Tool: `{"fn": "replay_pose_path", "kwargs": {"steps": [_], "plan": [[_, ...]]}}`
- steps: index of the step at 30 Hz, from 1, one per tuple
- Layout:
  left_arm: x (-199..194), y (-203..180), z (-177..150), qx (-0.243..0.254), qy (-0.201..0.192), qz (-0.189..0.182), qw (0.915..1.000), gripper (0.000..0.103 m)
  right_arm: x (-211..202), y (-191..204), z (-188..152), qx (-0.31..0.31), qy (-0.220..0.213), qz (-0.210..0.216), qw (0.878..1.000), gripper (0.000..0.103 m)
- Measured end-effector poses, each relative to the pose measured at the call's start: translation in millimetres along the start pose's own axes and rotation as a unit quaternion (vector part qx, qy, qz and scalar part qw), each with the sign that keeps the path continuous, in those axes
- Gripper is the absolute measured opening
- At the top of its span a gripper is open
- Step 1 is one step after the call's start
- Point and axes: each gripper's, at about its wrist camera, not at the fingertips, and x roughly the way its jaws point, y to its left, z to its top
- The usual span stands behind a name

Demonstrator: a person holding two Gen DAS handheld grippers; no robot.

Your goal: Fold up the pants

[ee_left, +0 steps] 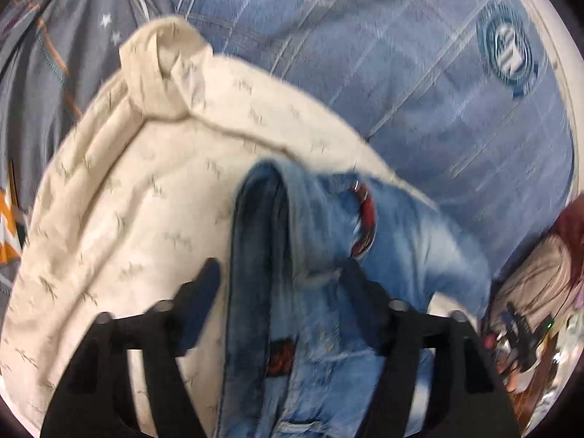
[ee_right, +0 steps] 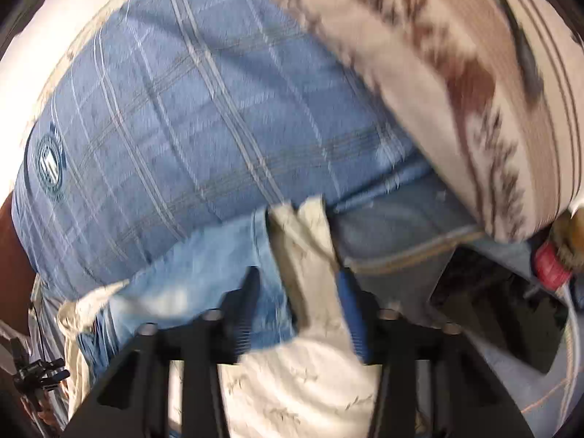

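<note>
Left tongs [ee_left: 281,273] wide apart, jeans [ee_left: 328,241] bunched between them, pads not visibly pressing. Jeans run lengthwise straight ahead. Right tongs [ee_right: 299,284] half open around a cream cloth [ee_right: 310,255] fold; grip unclear. Jeans just left of them. Beyond: blue plaid bedsheet [ee_left: 401,73].

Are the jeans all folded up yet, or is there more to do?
Partly. The jeans already look doubled over, with a rounded fold on the cream pants below them. Right now the left claw straddles that fold with its jaws apart, not pinching. The right claw stands open around a cream flap. What's left looks like flattening the bunched denim; whether another fold is needed is hard to tell in the blur.
</note>
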Motion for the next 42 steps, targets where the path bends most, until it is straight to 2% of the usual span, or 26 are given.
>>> {"fn": "replay_pose_path", "kwargs": {"steps": [1, 5, 7, 12, 16, 19, 20, 21, 22, 23, 25, 29, 34, 35, 37, 39, 42], "plan": [[1.5, -4.9, 3.0, -0.001, 0.0, -0.001, 1.0, 0.083, 4.0, 1.9, 8.2, 0.002, 0.006, 0.005, 1.0, 0.055], [34.0, -24.4, 8.4, 0.002, 0.038, 0.005, 0.9993, 0.083, 33.6, 18.1, 22.7, 0.014, 0.034, 0.034, 0.999, 0.055], [48.6, -28.8, 8.4, -0.004, 0.054, -0.003, 0.9985, 0.083, 56.6, 30.6, 32.4, 0.013, 0.054, 0.038, 0.998, 0.057], [58.5, -16.3, 23.2, -0.045, 0.041, -0.029, 0.9977, 0.083, 94.9, 56.0, 41.5, -0.03, 0.087, 0.019, 0.996, 0.059], [82.9, -7.1, 30.2, -0.079, 0.068, -0.038, 0.9938, 0.083, 131.7, 70.9, 42.1, -0.052, 0.112, -0.007, 0.992, 0.064], [108.3, -12.5, 33.0, -0.095, 0.093, -0.049, 0.9899, 0.083, 147.8, 76.6, 39.4, -0.065, 0.12, -0.013, 0.991, 0.063], [116.4, -18.8, 35.1, -0.096, 0.099, -0.056, 0.9889, 0.082, 150.7, 79.5, 37.9, -0.072, 0.122, -0.016, 0.99, 0.058], [120.9, -25.3, 37.2, -0.09, 0.097, -0.055, 0.9896, 0.081, 150.9, 82.8, 36.9, -0.084, 0.119, -0.027, 0.989, 0.036], [120.6, -31.5, 39.3, -0.081, 0.09, -0.049, 0.9914, 0.067, 150.9, 86.0, 36.3, -0.092, 0.12, -0.033, 0.988, 0.007], [117.4, -41.0, 41.4, -0.063, 0.076, -0.037, 0.9944, 0.042, 148.0, 87.7, 36.3, -0.094, 0.121, -0.033, 0.988, 0.007], [107.1, -51.5, 42.9, -0.035, 0.065, -0.031, 0.9968, 0.01, 127.7, 91.7, 39.4, -0.098, 0.09, -0.029, 0.991, 0.007], [57.7, -72.8, 33.1, 0.035, -0.003, 0.01, 0.9993, 0.008, 58.6, 97.8, 42.4, -0.103, 0.026, -0.002, 0.994, 0.007], [-25.8, -86.8, -8.5, 0.104, -0.088, 0.004, 0.9907, 0.008, -31.3, 92.4, 19.4, -0.109, -0.036, 0.021, 0.993, 0.007], [-37.8, -88.2, -17.1, 0.116, -0.098, 0.001, 0.9885, 0.008, -57.1, 85.5, 4.1, -0.11, -0.052, 0.029, 0.992, 0.007], [-59.8, -83.5, -43.8, 0.141, -0.107, -0.009, 0.9842, 0.008, -87.5, 73.2, -18.1, -0.119, -0.069, 0.031, 0.99, 0.007], [-72.9, -73.6, -74.3, 0.167, -0.102, -0.017, 0.9805, 0.009, -121.3, 49.4, -54.3, -0.118, -0.082, 0.025, 0.989, 0.007], [-68.8, -57.7, -113.4, 0.19, -0.078, -0.026, 0.9783, 0.009, -141.2, 8.5, -108.7, -0.092, -0.079, 0.007, 0.993, 0.008]]}}
